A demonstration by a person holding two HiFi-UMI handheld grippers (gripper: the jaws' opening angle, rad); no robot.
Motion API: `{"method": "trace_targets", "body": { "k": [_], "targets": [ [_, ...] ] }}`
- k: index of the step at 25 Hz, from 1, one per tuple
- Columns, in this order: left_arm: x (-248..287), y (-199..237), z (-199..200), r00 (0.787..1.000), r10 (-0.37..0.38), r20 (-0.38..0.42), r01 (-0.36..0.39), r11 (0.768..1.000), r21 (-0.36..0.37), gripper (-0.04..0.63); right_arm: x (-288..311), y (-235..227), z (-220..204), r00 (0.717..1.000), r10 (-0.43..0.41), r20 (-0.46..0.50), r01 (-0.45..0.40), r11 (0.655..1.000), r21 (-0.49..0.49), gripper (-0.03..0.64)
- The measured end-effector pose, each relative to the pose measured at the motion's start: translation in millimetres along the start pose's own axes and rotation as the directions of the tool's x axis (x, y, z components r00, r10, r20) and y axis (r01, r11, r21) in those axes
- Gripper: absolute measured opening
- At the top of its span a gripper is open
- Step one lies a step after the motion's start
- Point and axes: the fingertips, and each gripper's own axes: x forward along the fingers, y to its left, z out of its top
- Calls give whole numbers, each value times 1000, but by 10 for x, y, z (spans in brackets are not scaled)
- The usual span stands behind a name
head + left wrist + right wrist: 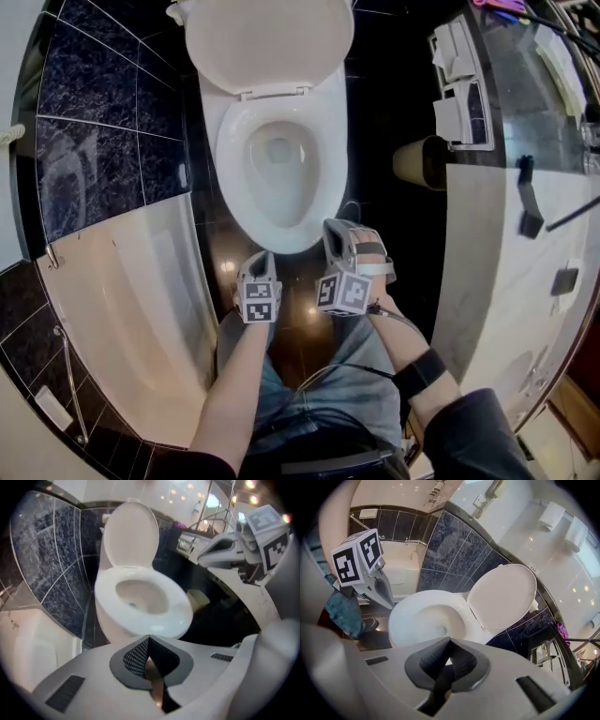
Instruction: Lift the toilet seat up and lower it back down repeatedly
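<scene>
Head view: at lower centre the left gripper (pixel 260 258) and right gripper (pixel 337 228) are both closed on nothing, near the front of the toilet seat (pixel 230 164). The seat seems to lie flat at upper centre, with the lid (pixel 269 42) raised. A good lift probably means hooking under the front rim and raising it slowly.

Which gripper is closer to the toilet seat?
The right gripper: in the head view its tips reach the front of the toilet seat; the left gripper sits short of it.

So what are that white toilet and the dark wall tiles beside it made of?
Toilet: smooth, glossy white with soft highlights along the rim, so most likely glazed ceramic. Wall tiles: blue-black with pale veining, grout lines and faint reflections, so probably polished stone, or a glazed tile made to look like it.
</scene>
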Motion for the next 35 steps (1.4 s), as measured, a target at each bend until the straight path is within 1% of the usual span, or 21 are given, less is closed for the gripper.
{"method": "trace_targets", "body": {
  "k": [3,4,6,11,14,16,18,21,24,27,29,31,33,35],
  "targets": [
    [233,24,15,1000,-6,-7,6,1000,29,-6,138,54,-74,1000,-1,-8,1,1000,20,18],
    [281,42,25,1000,-4,-16,4,1000,25,-6,167,59,-101,1000,-1,-14,2,1000,29,18],
    [285,66,13,1000,-1,-25,1,1000,14,-5,189,78,-139,1000,1,-23,0,999,45,18],
    [199,100,125,1000,-5,-5,5,1000,30,-5,204,53,-131,1000,-2,-27,4,998,61,20],
    [93,143,350,1000,-2,24,1,999,53,-5,169,-38,-53,1000,-10,-19,11,997,75,20],
    [-75,139,540,999,2,50,-5,998,62,-5,61,-133,34,1000,-13,-8,14,995,97,21],
    [-334,122,781,997,8,78,-14,997,72,-5,-119,-269,162,1000,-17,11,15,991,135,21],
    [-837,91,1247,990,17,138,-29,996,84,-5,-461,-563,401,998,-34,50,22,976,219,23],
    [-1408,57,1844,973,30,228,-53,994,97,-5,-796,-917,673,993,-49,108,13,950,313,25],
    [-1982,19,2425,946,37,323,-82,988,127,-5,-1126,-1311,966,983,-85,164,16,925,380,25],
    [-2335,1,2740,927,43,373,-103,985,140,-5,-1338,-1545,1161,972,-105,210,6,906,423,25],
    [-2651,-29,2950,913,57,404,-123,983,139,-5,-1564,-1716,1302,962,-115,246,-7,895,447,25],
    [-2897,-33,3055,900,80,428,-151,980,133,-5,-1790,-1833,1371,956,-125,265,-11,888,459,25],
    [-3112,-62,3195,884,89,459,-163,979,123,-5,-1984,-1971,1407,950,-140,278,-11,877,480,25]
  ]
}}
